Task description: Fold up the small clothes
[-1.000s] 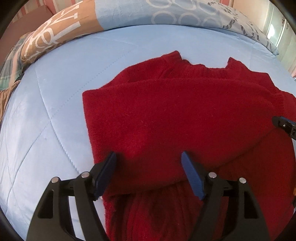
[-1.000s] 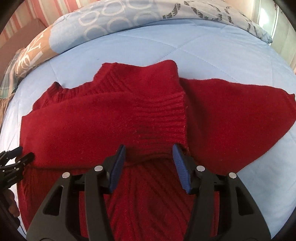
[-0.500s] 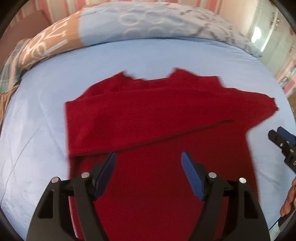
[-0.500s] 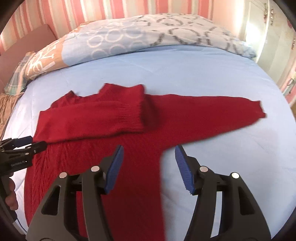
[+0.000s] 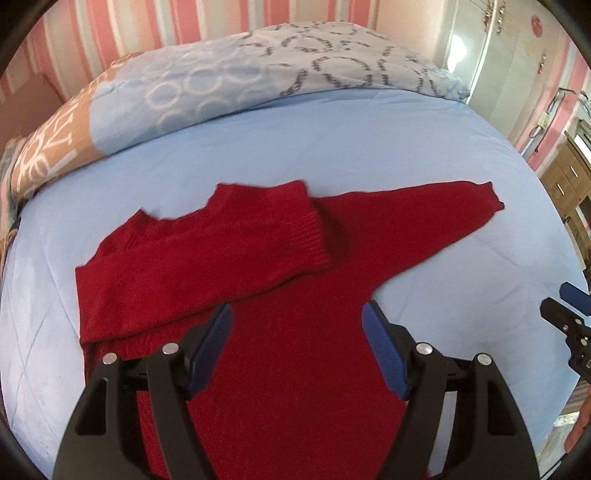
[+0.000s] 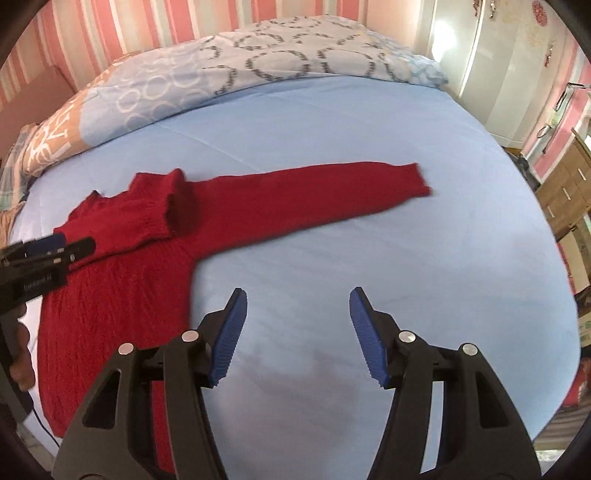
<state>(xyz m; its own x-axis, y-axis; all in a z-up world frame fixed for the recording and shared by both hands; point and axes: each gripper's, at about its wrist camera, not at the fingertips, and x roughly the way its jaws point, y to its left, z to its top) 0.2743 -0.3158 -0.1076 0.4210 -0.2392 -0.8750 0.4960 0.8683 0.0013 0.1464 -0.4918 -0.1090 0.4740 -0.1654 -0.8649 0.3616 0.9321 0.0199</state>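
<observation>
Red sweater [image 5: 280,332] flat on bed [image 6: 332,122]. One sleeve [image 5: 207,266] folded across chest; other sleeve [image 6: 314,195] outstretched, not yet folded. Left claw [image 5: 297,347] wide, empty, above body. Right claw [image 6: 297,332] wide, empty, above bare bed.

Red sweater [image 5: 280,325], light-blue bedspread [image 6: 332,122], ring-patterned pillow [image 5: 229,77], pink-striped wall [image 6: 122,26]

The sweater [image 5: 280,354] is a fuzzy red knit, ribbed at the cuffs. The bed [image 6: 332,122] wears a smooth, matt blue quilted cover. The duvet [image 5: 229,77] is soft printed cloth. Each gripper [image 6: 295,332] is matt black plastic with ridged blue pads [image 6: 231,332] and shiny metal pins. The drawers [image 6: 565,192] look wooden.
</observation>
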